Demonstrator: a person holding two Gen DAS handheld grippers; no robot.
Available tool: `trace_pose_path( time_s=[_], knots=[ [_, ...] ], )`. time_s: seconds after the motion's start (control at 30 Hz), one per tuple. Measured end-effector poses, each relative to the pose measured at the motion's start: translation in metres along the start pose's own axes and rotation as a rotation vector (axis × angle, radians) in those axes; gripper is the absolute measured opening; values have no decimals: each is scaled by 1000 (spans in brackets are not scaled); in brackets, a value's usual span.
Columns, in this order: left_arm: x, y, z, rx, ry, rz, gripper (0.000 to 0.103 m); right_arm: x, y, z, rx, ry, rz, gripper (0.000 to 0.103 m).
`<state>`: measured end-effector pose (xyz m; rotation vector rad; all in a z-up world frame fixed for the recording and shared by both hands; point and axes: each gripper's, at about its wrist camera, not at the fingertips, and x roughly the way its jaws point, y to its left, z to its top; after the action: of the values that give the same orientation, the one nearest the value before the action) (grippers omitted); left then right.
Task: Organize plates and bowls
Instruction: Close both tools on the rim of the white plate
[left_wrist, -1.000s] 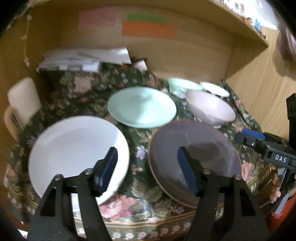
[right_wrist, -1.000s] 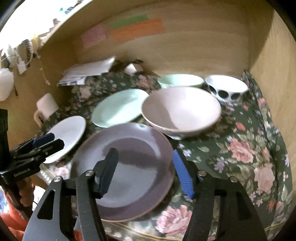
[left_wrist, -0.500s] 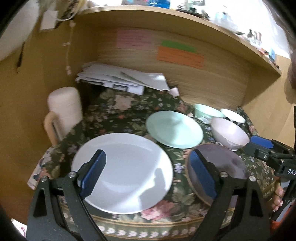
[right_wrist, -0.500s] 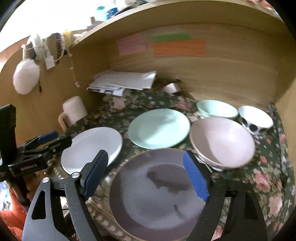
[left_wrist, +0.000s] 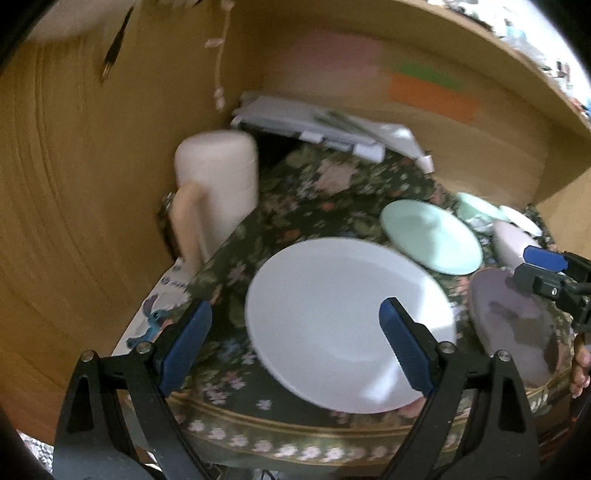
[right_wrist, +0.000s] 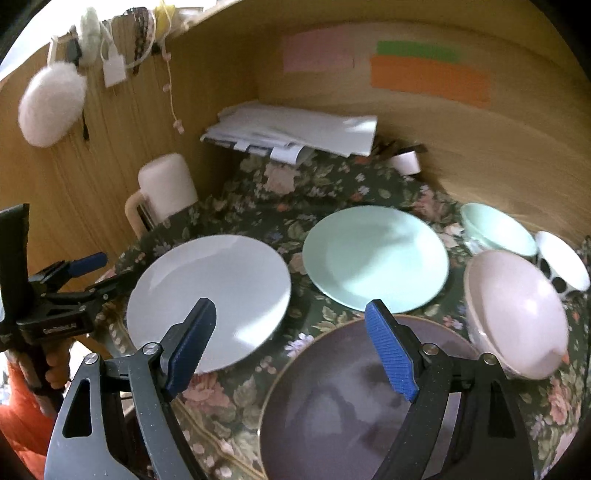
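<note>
A white plate (left_wrist: 347, 325) (right_wrist: 210, 295) lies at the front left of the floral cloth (right_wrist: 332, 192). Behind it sits a mint plate (left_wrist: 430, 236) (right_wrist: 375, 256), and a purple plate (left_wrist: 513, 325) (right_wrist: 362, 402) lies at the front right. A pink bowl (right_wrist: 517, 310), a mint bowl (right_wrist: 496, 232) and a white spotted bowl (right_wrist: 563, 262) cluster at the right. My left gripper (left_wrist: 295, 321) (right_wrist: 99, 273) hangs open above the white plate's near edge, holding nothing. My right gripper (right_wrist: 291, 314) (left_wrist: 535, 271) is open and empty above the gap between the white and purple plates.
A cream mug (left_wrist: 218, 192) (right_wrist: 166, 188) stands by the left wooden wall. A stack of papers (right_wrist: 295, 133) lies at the back, with a small white roll (right_wrist: 406, 162) beside it. Wooden walls close in the left, back and right. The cloth's front edge (left_wrist: 295, 439) is near.
Both grippers have opened wider and swung left. The left one went from between the white and purple plates to over the white plate. The right one drew back off the purple plate.
</note>
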<state>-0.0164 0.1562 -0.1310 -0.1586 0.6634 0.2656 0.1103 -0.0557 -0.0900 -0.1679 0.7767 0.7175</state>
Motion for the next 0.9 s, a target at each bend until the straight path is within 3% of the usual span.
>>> trace_pose_path(
  time_s=[0.27, 0.4, 0.63, 0.9],
  knots=[
    [25, 30, -12, -35, 69, -8, 93, 43, 6, 9, -8, 91, 8, 81],
    [34, 34, -15, -30, 91, -32, 81, 64, 6, 13, 0, 147, 17, 80],
    [49, 39, -17, -48, 155, -102, 55, 91, 4, 16, 17, 241, 41, 55],
    [59, 42, -19, -62, 190, -141, 42, 107, 2, 15, 15, 298, 62, 39]
  ],
)
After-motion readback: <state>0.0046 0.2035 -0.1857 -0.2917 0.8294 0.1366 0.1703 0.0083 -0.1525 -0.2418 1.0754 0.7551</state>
